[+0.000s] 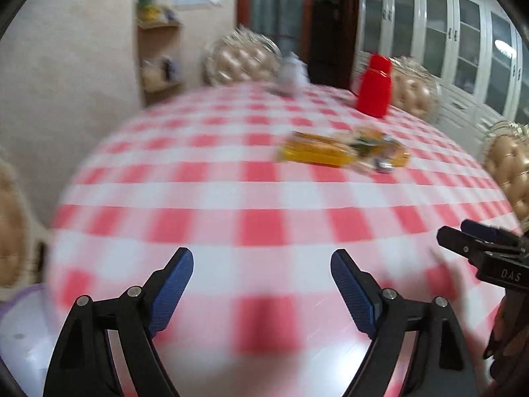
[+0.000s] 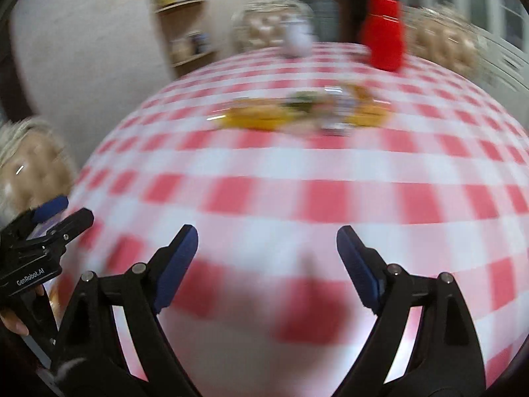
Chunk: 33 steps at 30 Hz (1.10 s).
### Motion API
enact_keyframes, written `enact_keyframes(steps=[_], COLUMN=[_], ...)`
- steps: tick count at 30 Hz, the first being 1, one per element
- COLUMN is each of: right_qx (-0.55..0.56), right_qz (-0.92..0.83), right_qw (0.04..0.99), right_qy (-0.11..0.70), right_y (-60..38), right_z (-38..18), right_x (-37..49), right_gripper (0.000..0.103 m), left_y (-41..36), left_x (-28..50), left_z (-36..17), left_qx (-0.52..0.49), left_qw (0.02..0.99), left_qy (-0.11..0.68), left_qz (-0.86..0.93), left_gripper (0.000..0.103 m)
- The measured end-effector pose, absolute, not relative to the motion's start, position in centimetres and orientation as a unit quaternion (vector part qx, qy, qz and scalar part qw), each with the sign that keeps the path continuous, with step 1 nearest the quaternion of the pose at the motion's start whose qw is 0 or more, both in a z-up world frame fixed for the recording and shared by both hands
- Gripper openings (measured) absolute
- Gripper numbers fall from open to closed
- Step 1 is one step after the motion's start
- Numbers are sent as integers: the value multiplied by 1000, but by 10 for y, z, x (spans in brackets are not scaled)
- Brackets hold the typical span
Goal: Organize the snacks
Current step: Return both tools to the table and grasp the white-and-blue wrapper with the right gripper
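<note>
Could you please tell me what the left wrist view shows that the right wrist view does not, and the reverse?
Only the left wrist view shows the white glass-door cabinets, the open left gripper up close, and the right gripper at its right edge.

Only the right wrist view shows the open right gripper up close, with the left one at its left edge.

Both share the red-and-white checked tablecloth, yellow snack packets, red plastic container and small white pot.

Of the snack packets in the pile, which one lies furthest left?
The yellow-orange packet, the long one at the pile's left end; the other wrappers lie bunched to its right.
</note>
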State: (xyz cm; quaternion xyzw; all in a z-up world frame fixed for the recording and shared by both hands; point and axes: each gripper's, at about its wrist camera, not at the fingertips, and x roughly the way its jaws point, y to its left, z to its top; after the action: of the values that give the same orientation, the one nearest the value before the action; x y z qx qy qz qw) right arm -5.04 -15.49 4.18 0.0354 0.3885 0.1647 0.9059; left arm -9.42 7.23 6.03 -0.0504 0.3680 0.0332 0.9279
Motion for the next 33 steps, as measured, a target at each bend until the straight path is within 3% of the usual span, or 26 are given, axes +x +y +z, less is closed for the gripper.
enact_keyframes(steps=[7,12,16,22,25,26,27,28,29,33], right_qx=[155,135,105,70,45,37,32,36,50,55], right_qz=[91,106,138,134,118,114,110,111,120,130], right_qw=[893,898,906,915,917,919,919,917,914,915], right_qy=[413,405,386,373,378,376,377,381,384,377], right_y=[-246,-225,-190,-157,-149,-149,-150,-154,-160,-175], right_z=[21,22,23,23,18,17,16,15,15,19], right_x=[12,54,85,137,151,152,154,153,150,128], right_gripper=[88,88,86,72,61,52,32,20,14,13], left_y=[65,81,89,137,143,142,138,136,132,119], left_x=[1,56,69,60,61,62,64,65,66,67], left_z=[48,39,30,25,21,20,20,20,20,25], left_qx=[-164,-269,-249,-332,-353,-354,-349,-343,-335,-302], left_qw=[917,902,912,890,880,879,879,881,884,897], left_qy=[362,331,315,290,297,301,306,309,311,311], left_qz=[35,66,82,116,114,110,104,101,97,83], left_gripper=[86,86,86,86,86,86,86,86,86,86])
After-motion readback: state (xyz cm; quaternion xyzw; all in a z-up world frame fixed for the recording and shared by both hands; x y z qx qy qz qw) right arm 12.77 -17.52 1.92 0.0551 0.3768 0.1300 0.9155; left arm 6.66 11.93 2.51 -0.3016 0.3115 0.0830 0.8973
